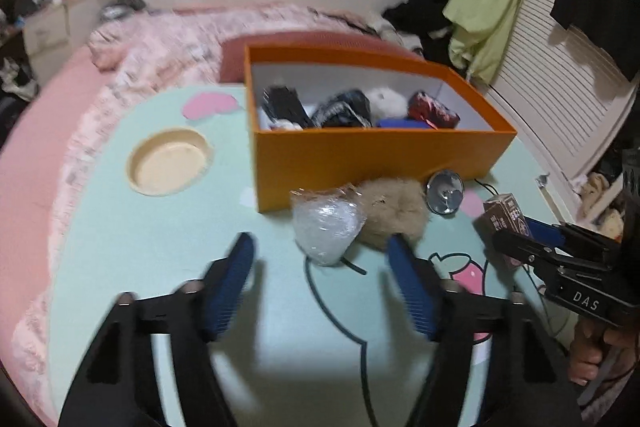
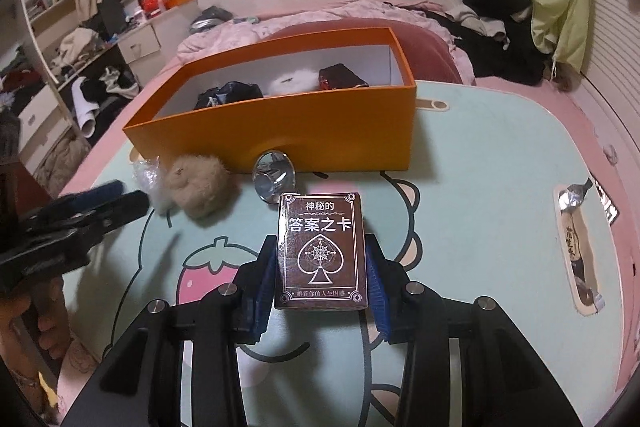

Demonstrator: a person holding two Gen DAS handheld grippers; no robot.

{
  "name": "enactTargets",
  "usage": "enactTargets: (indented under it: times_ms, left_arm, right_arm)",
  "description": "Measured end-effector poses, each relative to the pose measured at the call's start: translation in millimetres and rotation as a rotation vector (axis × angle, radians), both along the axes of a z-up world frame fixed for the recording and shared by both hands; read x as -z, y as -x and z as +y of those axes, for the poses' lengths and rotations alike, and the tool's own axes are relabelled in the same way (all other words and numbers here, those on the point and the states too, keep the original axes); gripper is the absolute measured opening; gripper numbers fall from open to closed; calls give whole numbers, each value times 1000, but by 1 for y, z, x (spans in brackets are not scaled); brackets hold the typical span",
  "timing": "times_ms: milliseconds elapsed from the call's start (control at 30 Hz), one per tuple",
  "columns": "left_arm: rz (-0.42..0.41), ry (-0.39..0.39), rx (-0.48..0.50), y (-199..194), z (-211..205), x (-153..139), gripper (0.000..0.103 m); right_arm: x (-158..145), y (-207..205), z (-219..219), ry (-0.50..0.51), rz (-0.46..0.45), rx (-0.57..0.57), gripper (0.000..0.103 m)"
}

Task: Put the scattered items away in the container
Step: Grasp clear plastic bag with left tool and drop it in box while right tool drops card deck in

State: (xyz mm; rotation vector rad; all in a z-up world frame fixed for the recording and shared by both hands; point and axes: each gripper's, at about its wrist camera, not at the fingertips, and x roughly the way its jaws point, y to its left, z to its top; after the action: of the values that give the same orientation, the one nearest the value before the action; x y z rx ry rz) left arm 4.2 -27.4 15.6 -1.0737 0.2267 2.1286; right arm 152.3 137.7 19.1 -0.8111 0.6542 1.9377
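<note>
**Card box gripped, three items left by the container**

Your right gripper (image 2: 322,267) pinches the brown cardboard card box (image 2: 321,251) between its blue pads, held above the mint-green table (image 2: 480,211). Your left gripper (image 1: 320,267) hangs spread, holding nothing. Along the near wall of the orange rectangular cardboard box (image 1: 360,155) lie a clear plastic bag (image 1: 326,225), a beige fur pompom (image 1: 392,207) and a round silver reflector (image 1: 445,193).

Bare table (image 1: 160,247) lies left of the orange box (image 1: 360,155); wrapped bundle (image 1: 326,227), fur ball (image 1: 394,211) and mirror (image 1: 445,193) crowd its front wall.
</note>
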Motion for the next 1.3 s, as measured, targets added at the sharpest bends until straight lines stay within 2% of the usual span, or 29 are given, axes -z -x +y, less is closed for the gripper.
enactTargets:
  times_ms: [100, 200, 233, 267, 400, 600, 733, 867, 1100, 1300]
  left_arm:
    - [-53, 3, 3, 12, 8, 7, 56]
    - [-69, -19, 15, 19, 12, 8, 56]
    - [-73, -26, 23, 21, 13, 8, 50]
    - [-82, -33, 32, 22, 14, 9, 33]
    - [-75, -69, 37, 17, 4, 5, 33]
    - [46, -138, 36, -12, -17, -28, 33]
    - [155, -128, 49, -22, -14, -54, 33]
    - [156, -159, 76, -12, -5, -74, 33]
    - [211, -155, 87, 15, 29, -99, 33]
    - [204, -150, 69, 41, 51, -99, 33]
  right_arm:
    - [1, -1, -1, 7, 3, 3, 40]
    - [1, -1, -1, 5, 2, 1, 40]
    - [2, 0, -1, 5, -1, -2, 40]
    - [2, 0, -2, 5, -3, -4, 40]
    - [2, 0, -3, 4, -3, -9, 40]
    - [-2, 1, -3, -4, 2, -12, 40]
    - [-12, 7, -2, -14, 20, -38, 40]
    - [-31, 16, 7, -53, 29, -54, 40]
    - [-65, 32, 48, -96, 54, -47, 40]
    - [-66, 52, 87, -84, 35, -27, 40]
